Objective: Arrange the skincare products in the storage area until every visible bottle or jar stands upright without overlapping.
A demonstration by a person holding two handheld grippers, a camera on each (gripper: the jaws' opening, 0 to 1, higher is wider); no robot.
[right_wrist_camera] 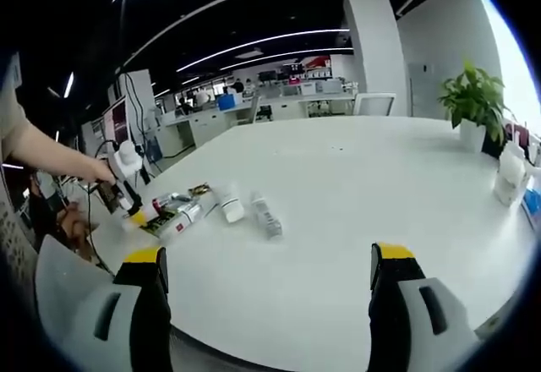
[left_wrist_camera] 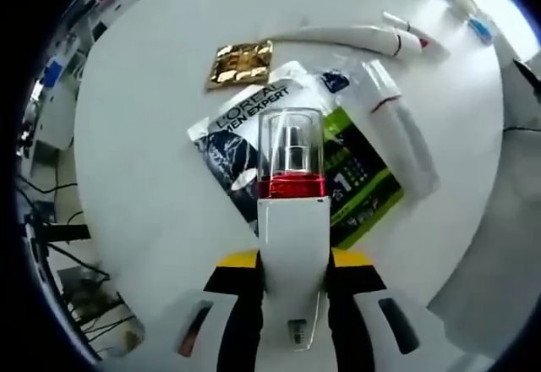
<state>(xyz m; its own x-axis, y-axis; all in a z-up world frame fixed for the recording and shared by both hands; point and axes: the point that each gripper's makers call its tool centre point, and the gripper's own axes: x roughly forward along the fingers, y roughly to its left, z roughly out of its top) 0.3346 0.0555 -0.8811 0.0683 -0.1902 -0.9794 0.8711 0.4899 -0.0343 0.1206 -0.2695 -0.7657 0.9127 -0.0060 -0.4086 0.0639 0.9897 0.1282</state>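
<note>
My left gripper (left_wrist_camera: 293,258) is shut on a white pump bottle (left_wrist_camera: 292,220) with a red band and a clear cap, held above the table. Beneath it lie a black-and-white L'Oreal Men Expert packet (left_wrist_camera: 232,139) and a green packet (left_wrist_camera: 363,177). A gold foil sachet (left_wrist_camera: 243,61) lies past them. Two white tubes lie flat, one long with a red tip (left_wrist_camera: 363,38), the other (left_wrist_camera: 397,127) beside the green packet. My right gripper (right_wrist_camera: 269,262) is open with nothing between its jaws, well back from the group. From there, two tubes (right_wrist_camera: 228,203) (right_wrist_camera: 266,216) lie flat.
The round white table (right_wrist_camera: 355,186) spreads wide to the right of the products. A potted plant (right_wrist_camera: 473,101) and a white bag (right_wrist_camera: 511,173) stand at its far right. A person's arm (right_wrist_camera: 51,156) holds the left gripper (right_wrist_camera: 135,207) at the table's left edge. Desks fill the room behind.
</note>
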